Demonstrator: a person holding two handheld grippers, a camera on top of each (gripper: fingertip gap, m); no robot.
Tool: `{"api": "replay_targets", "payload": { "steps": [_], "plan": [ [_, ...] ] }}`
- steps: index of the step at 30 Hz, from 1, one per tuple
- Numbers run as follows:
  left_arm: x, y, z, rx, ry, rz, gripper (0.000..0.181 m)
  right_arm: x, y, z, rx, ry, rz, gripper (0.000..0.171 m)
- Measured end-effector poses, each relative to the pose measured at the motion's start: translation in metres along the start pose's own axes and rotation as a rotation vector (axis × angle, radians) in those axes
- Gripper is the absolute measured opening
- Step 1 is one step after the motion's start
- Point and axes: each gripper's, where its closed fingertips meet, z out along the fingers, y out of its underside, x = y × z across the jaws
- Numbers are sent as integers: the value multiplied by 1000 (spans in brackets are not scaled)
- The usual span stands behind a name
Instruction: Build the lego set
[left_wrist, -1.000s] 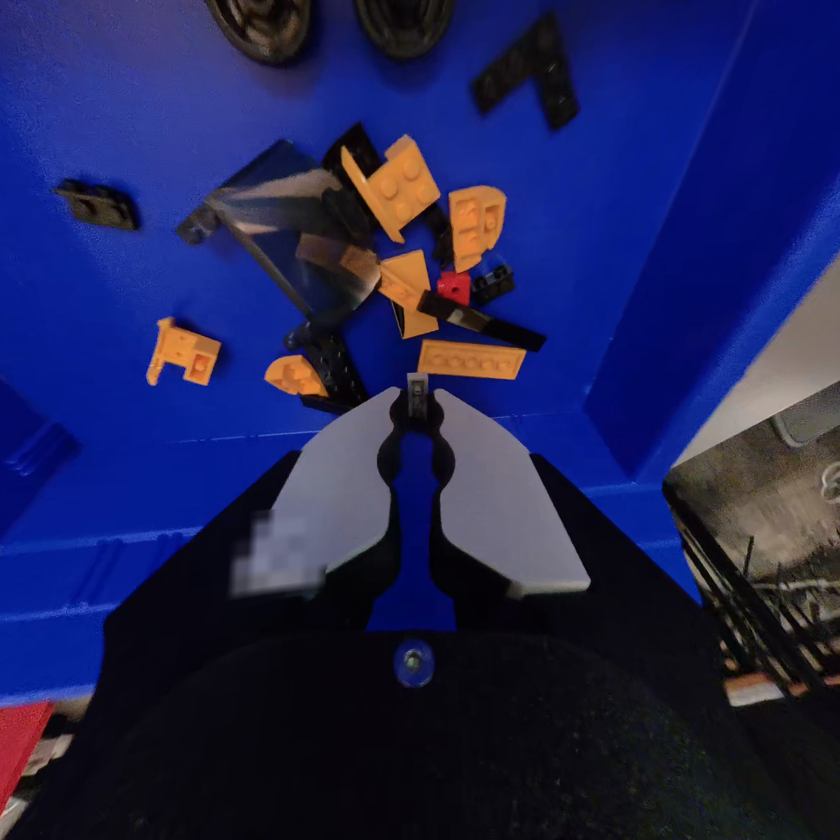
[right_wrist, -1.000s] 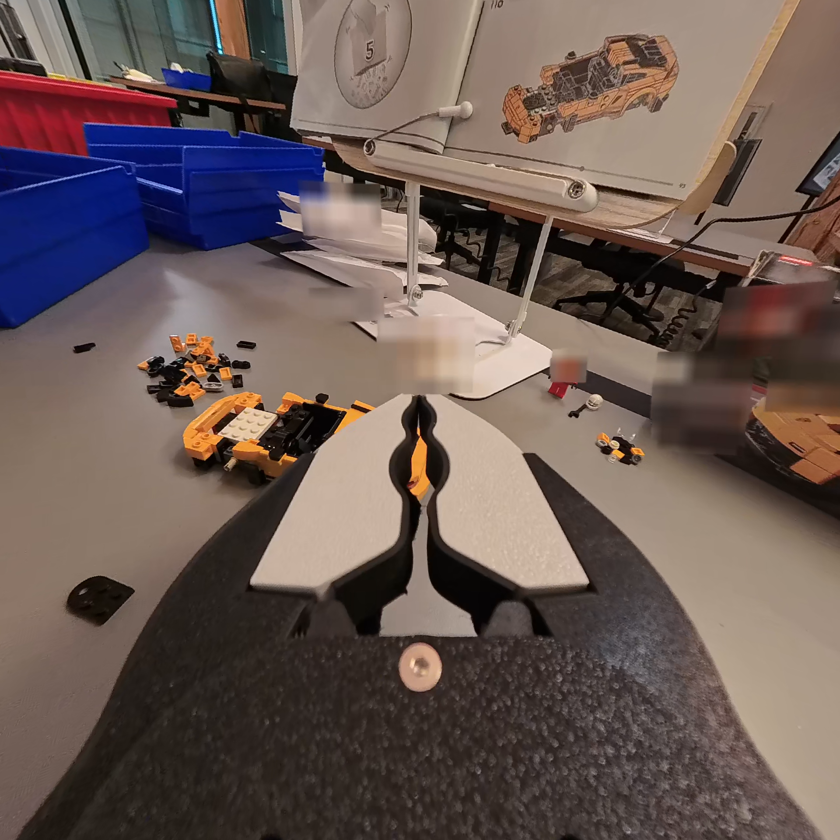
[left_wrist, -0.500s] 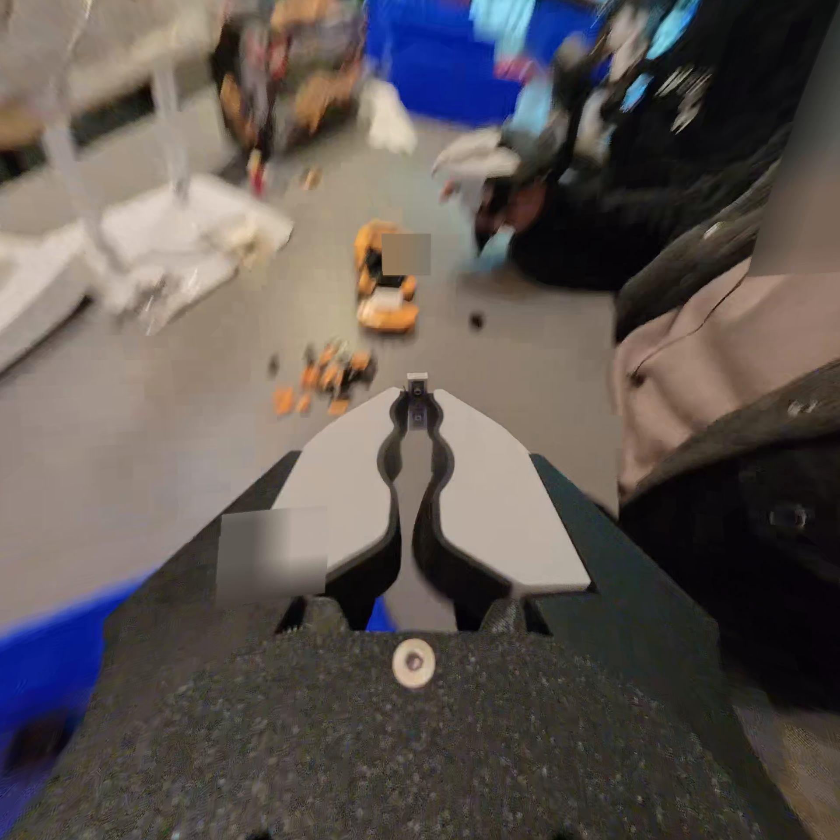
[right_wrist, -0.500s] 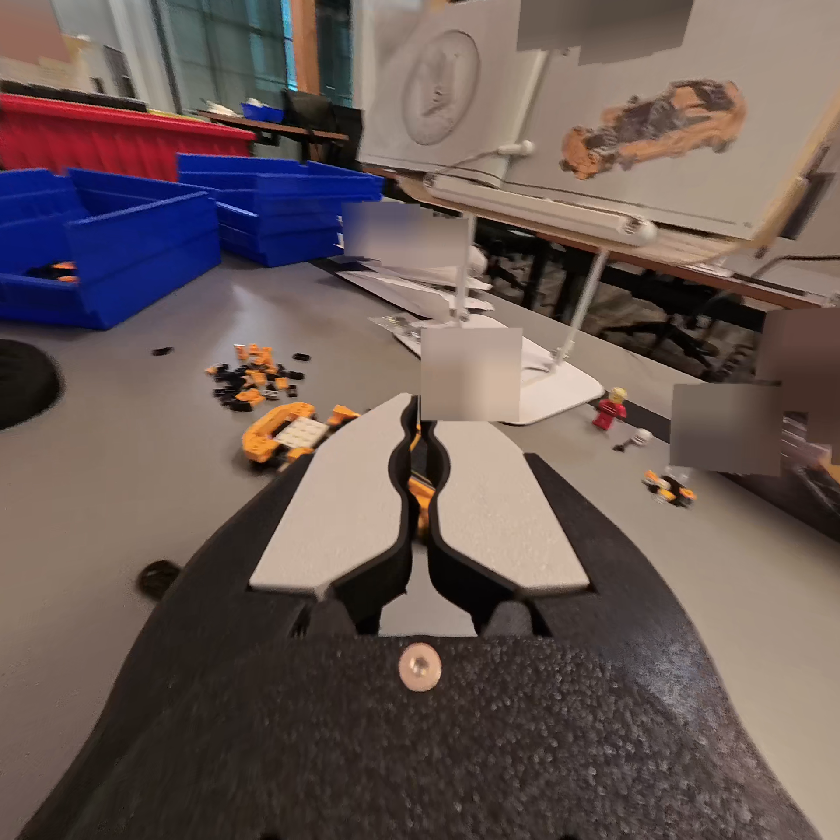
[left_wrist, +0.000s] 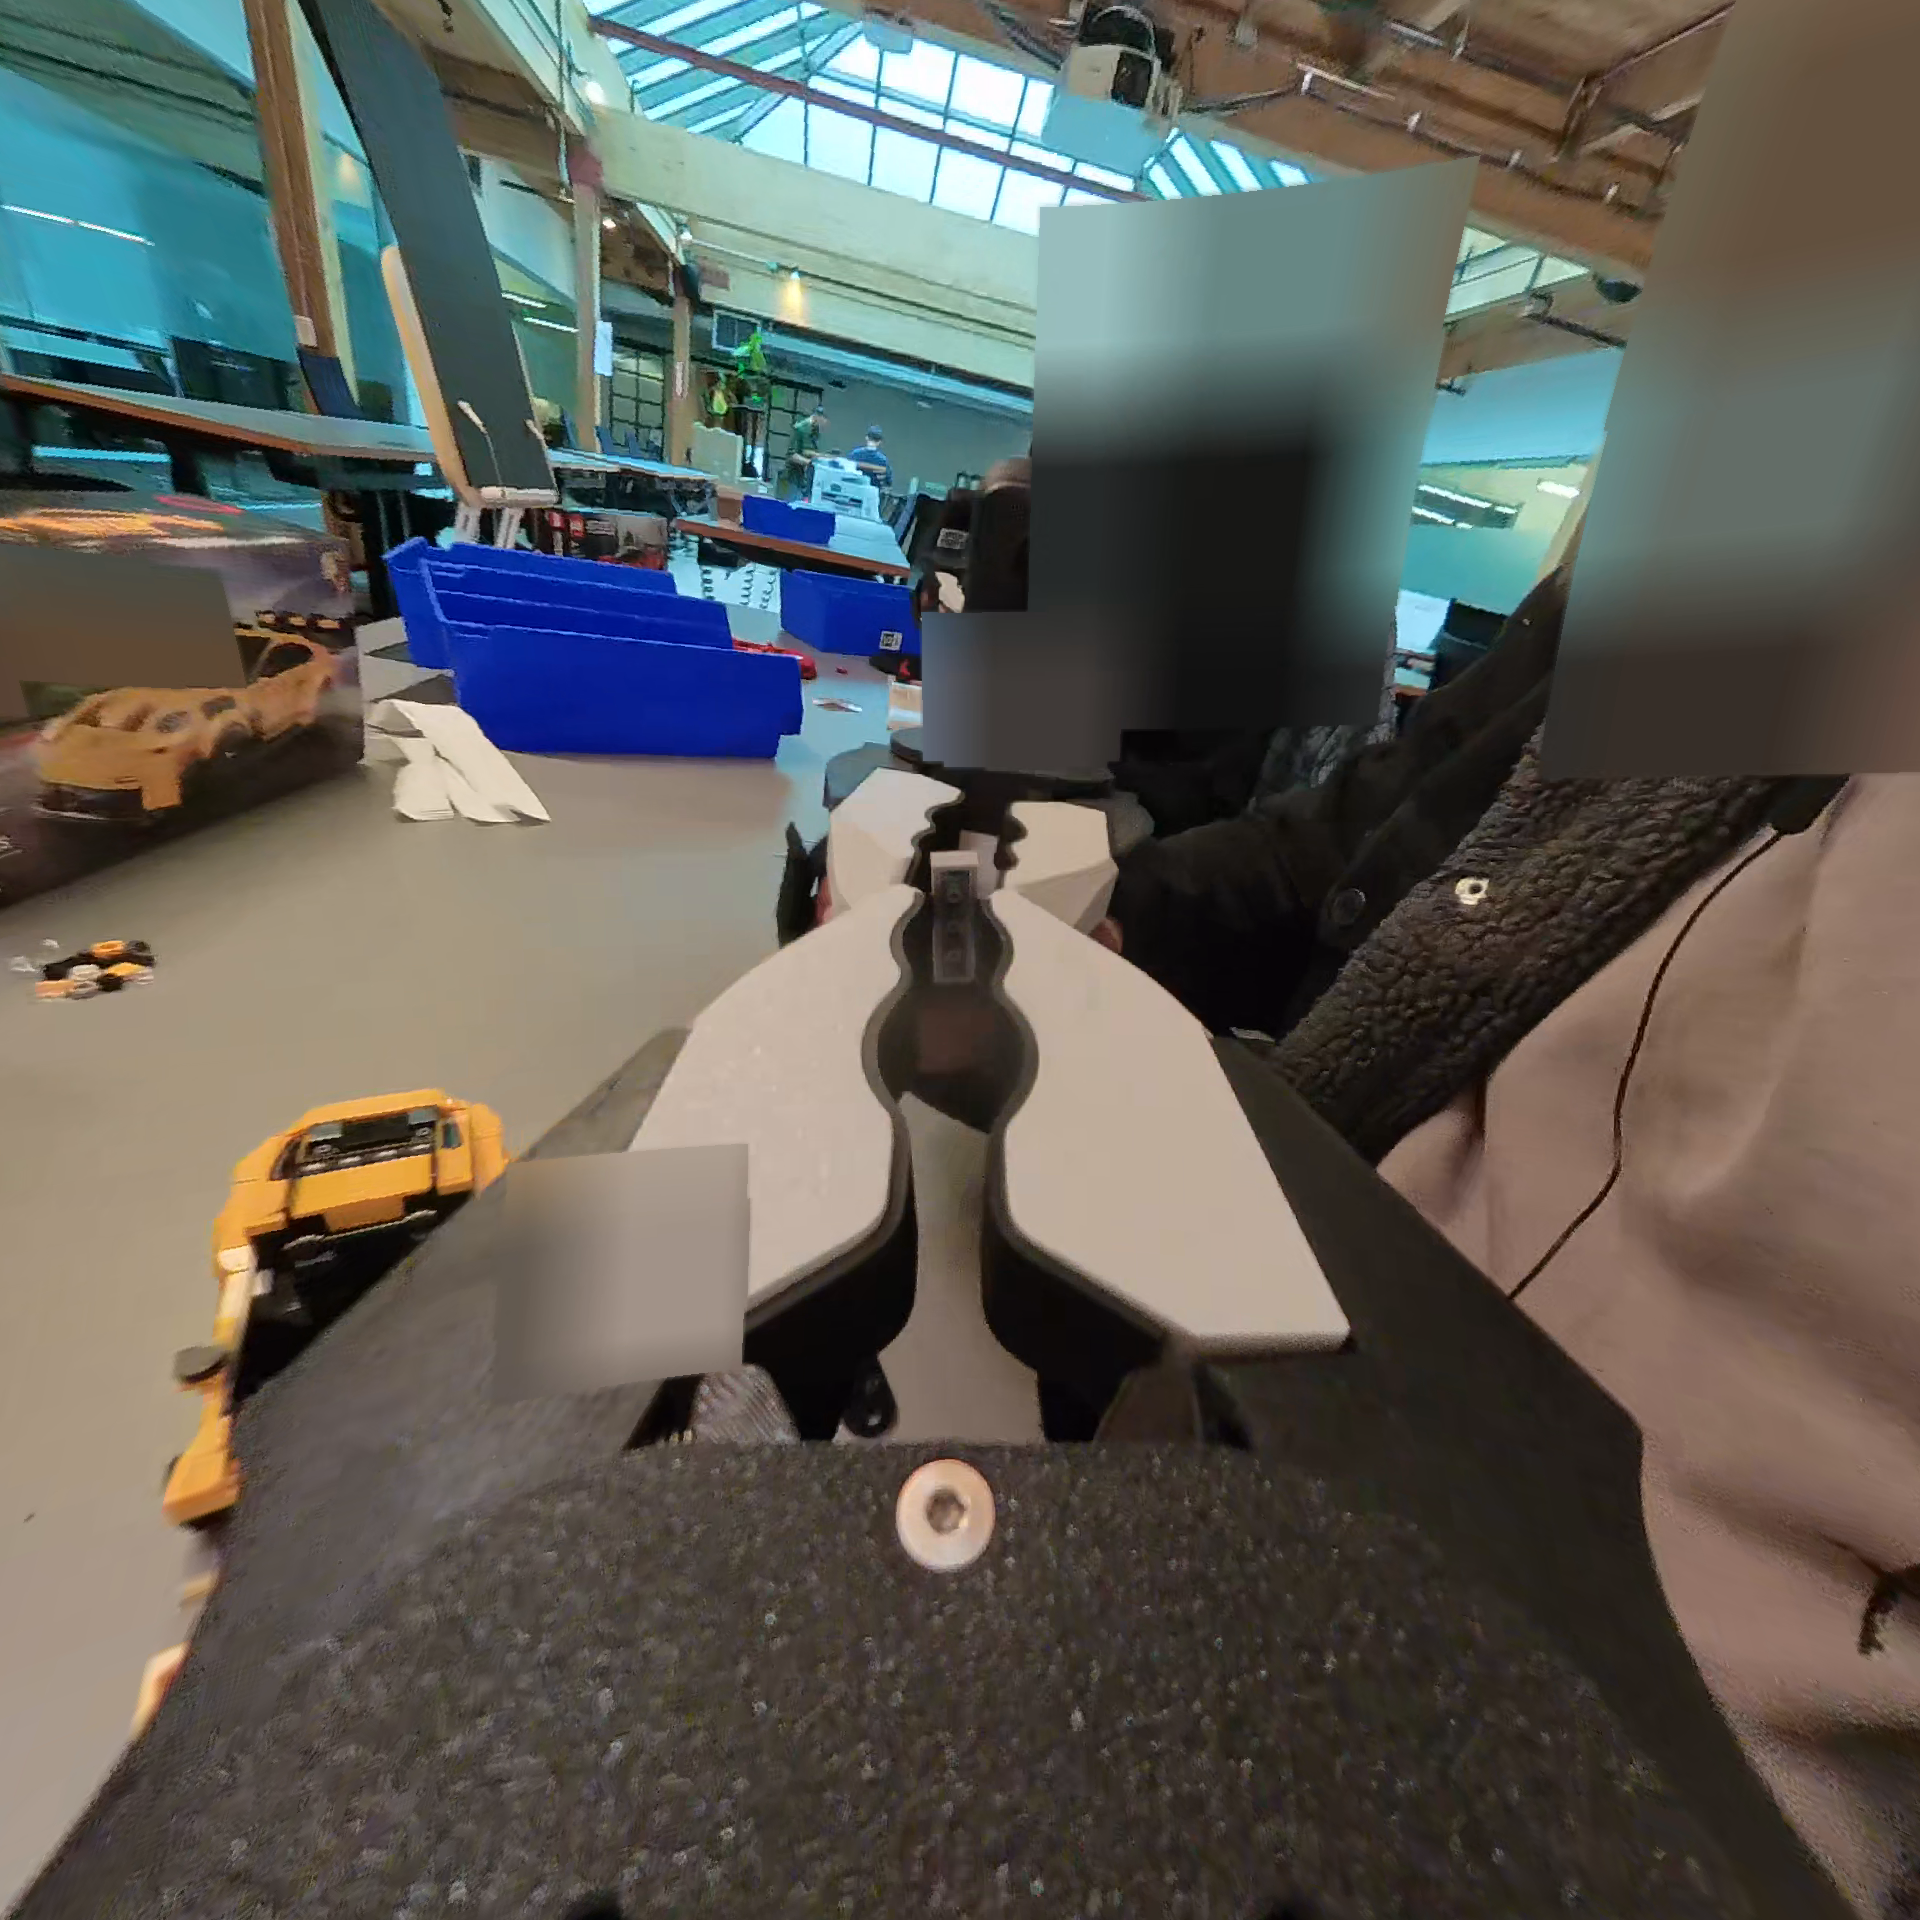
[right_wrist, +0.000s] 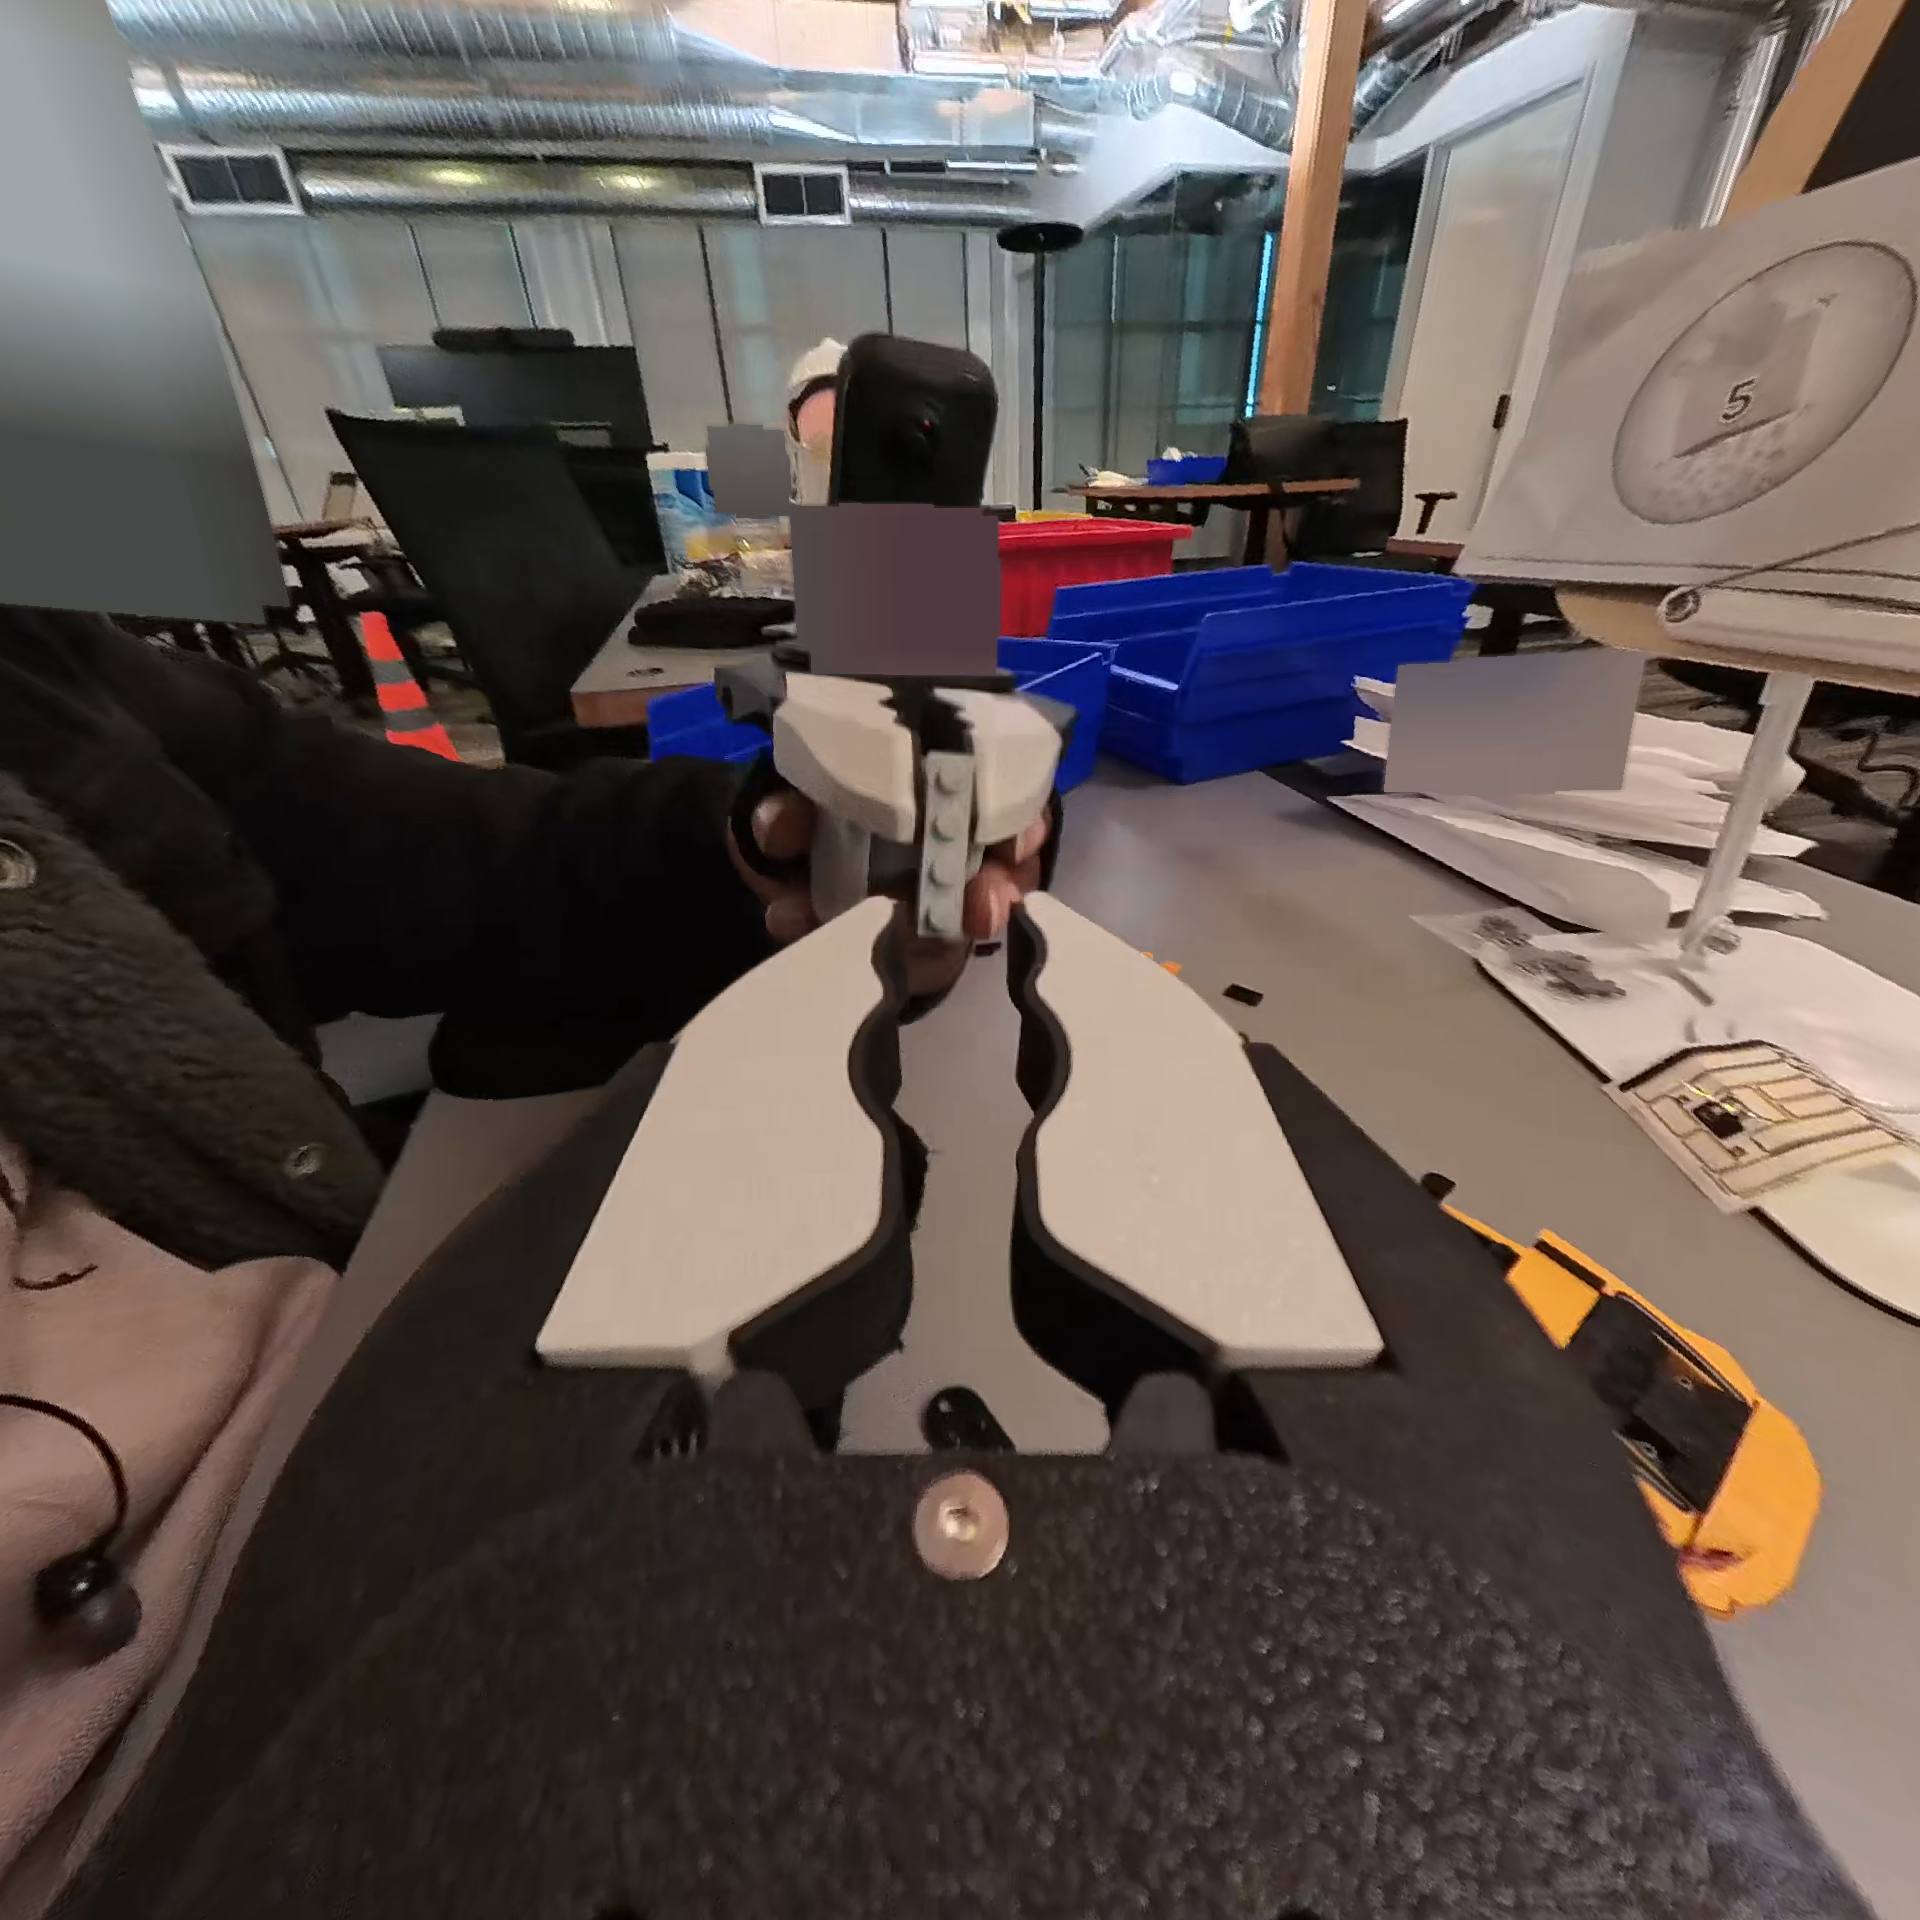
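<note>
The left gripper (left_wrist: 954, 902) is clenched on a narrow grey one-by-four plate (left_wrist: 953, 925), pinched at one end between its tips; in the right wrist view the same plate (right_wrist: 944, 850) hangs out of the left gripper (right_wrist: 940, 764) with its studs facing the right camera and its long axis running near upright, tilted slightly, its free lower end dipping between the tips of the right gripper (right_wrist: 951, 920). The right gripper's jaws stand released, a clear gap between them, holding nothing; the two tools face each other nose to nose above the grey table (left_wrist: 436, 935), and the right is the nearer to the plate's free end. The plate's long axis runs across the right jaws' closing line, so, as I judge it, a handover calls for the right jaws to close on the lower studs while the left lets go; a skewed pinch could twist the plate loose. The partly built orange car (left_wrist: 343, 1195) sits on the table below left of the left gripper, and in the right wrist view (right_wrist: 1652, 1413) just right of the right gripper; loose orange and black pieces (left_wrist: 94, 966) lie well apart by the box (left_wrist: 166, 727).
</note>
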Motion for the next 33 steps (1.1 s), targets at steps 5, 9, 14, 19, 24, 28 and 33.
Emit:
{"api": "replay_targets", "payload": {
  "steps": [5, 9, 14, 19, 24, 28, 33],
  "plan": [
    [-3, 12, 1, 20, 3, -22, 8, -3, 12, 1, -68, -42, 31, 8],
    [-1, 18, 1, 21, 16, -14, 8, -6, 19, 3, -104, -76, 42, 8],
    [-12, 37, -5, -94, -41, -11, 8, 2, 40, 0, -237, -63, 12, 8],
    [-35, 46, -24, -189, -170, 33, 12, 28, 89, -10, -543, 44, -125, 8],
    [-47, 73, -24, -328, -237, 44, 11, 43, 124, -19, -818, 45, -245, 8],
    [-45, 90, -19, -391, -221, 25, 10, 41, 138, -22, -1012, -55, -288, 8],
    [-50, 96, -22, -422, -242, -1, 10, 39, 150, -17, -1085, -86, -321, 8]
  ]
}}
